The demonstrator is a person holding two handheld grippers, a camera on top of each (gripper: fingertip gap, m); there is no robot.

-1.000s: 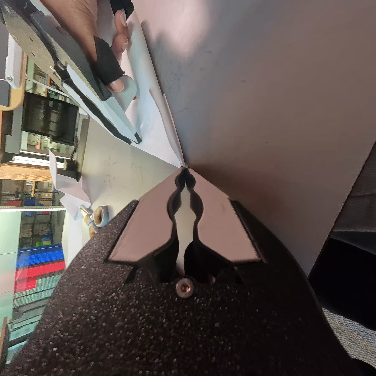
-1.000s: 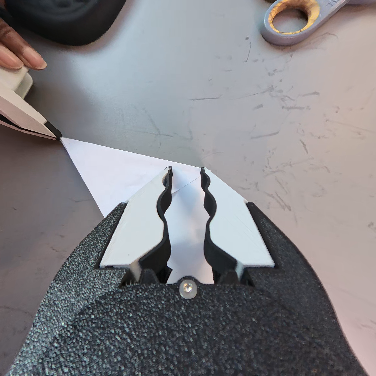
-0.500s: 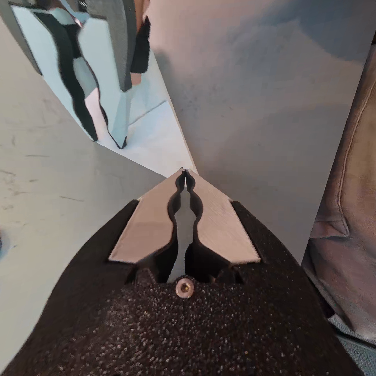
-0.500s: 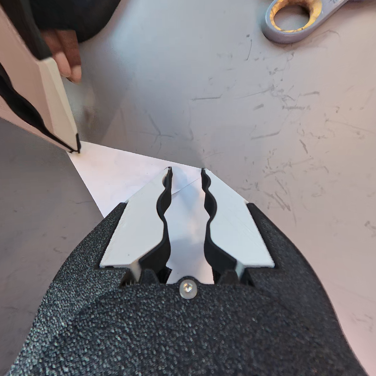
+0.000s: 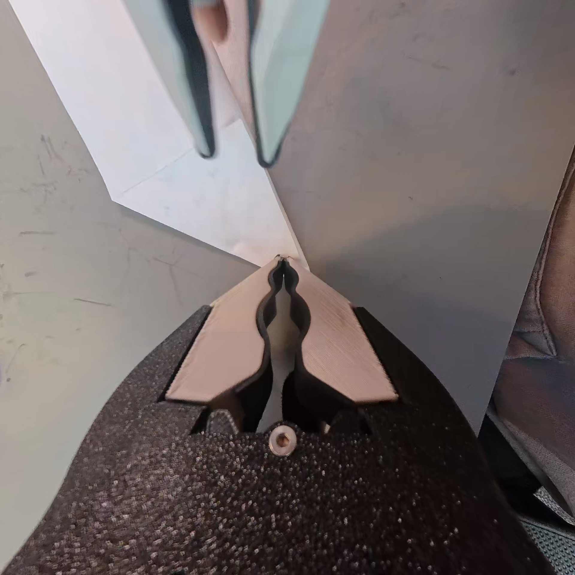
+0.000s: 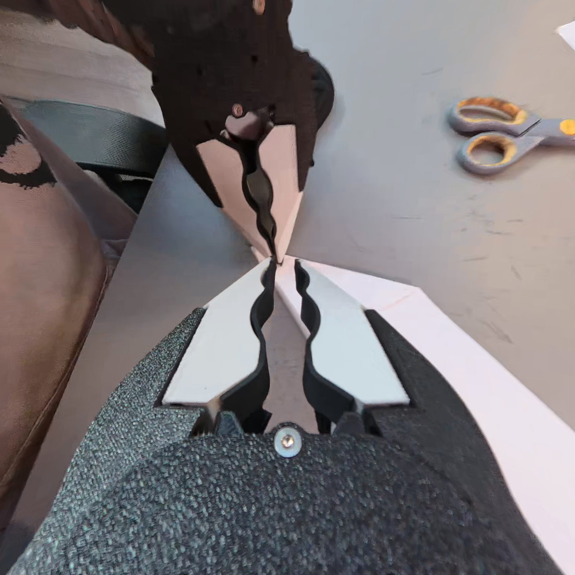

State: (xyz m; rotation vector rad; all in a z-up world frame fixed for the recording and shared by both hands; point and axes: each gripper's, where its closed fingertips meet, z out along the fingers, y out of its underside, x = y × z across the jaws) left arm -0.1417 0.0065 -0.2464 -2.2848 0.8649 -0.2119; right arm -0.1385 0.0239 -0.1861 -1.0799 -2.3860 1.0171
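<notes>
Left gripper (image 5: 282,260) clamped on paper sheet corner (image 5: 199,202); right gripper (image 6: 284,264) parted, empty, straddling the fold.
Risk: thin pinch may slip or tear; scissors (image 6: 510,137) lie far right.

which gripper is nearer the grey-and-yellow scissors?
Right. The right gripper sits open over the white folded paper, with the grey-and-yellow scissors up to its right. The left gripper, shut on the paper's tip, is just past it, slightly farther.

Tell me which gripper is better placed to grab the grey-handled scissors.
Right, probably. The right gripper is open and empty, and the grey-handled, yellow-lined scissors lie to the right in its view. The left gripper is shut on the tip of the white paper sheet.
</notes>
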